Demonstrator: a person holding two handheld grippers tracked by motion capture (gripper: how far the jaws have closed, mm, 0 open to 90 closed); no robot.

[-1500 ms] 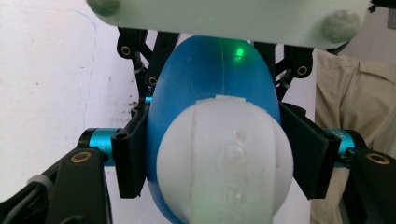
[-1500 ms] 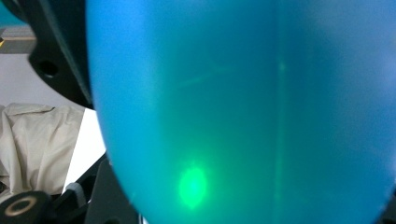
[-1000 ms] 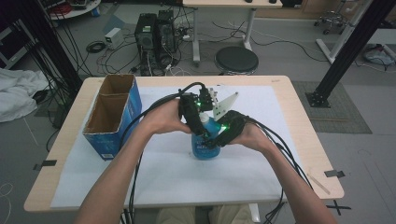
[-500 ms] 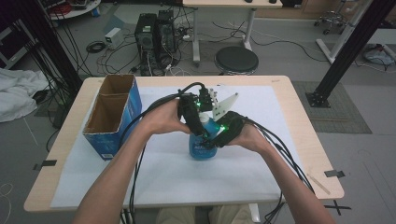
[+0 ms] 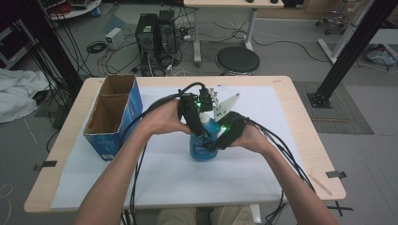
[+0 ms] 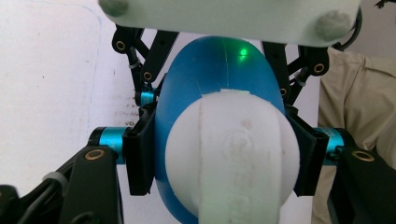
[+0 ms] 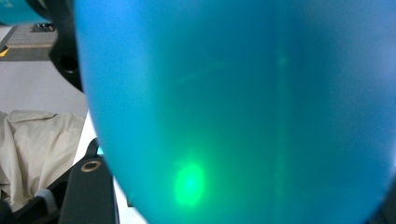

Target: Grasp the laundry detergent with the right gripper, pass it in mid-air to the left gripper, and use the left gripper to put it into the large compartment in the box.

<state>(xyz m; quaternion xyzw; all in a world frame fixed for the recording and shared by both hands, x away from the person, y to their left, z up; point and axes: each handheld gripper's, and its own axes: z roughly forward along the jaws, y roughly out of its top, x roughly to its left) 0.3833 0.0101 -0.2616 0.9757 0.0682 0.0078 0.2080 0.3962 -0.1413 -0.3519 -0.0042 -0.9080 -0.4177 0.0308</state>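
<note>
One blue bottle (image 5: 202, 143) with a white cap (image 6: 233, 154), upright at the centre of the worktop (image 5: 300, 117), on the white sheet (image 5: 244, 173). White print on its front, too small to read; an embossed round mark on the cap, illegible.

Left tongs (image 5: 199, 123) reaching in from 10 o'clock, clamped on the cap: in the left gripper view, both black pads pressed against the white cap at 3 and 9 o'clock, jaws held only as far apart as the cap is wide.

Right tongs (image 5: 217, 143) coming in from 3 o'clock, against the blue body of the bottle. Own jaws barely seen in the right gripper view, so cannot tell whether closed on it. In the left gripper view, though, jaw linkages (image 6: 140, 70) flanking the bottle body on both sides. Green light spots on the plastic.

Two hands, two tongs, one grey three-cornered plate (image 5: 226, 104) at 1 o'clock of the bottle.

One open blue cardboard box (image 5: 115, 117) at 9 o'clock, well apart, two compartments. Print on its side unreadable.
</note>
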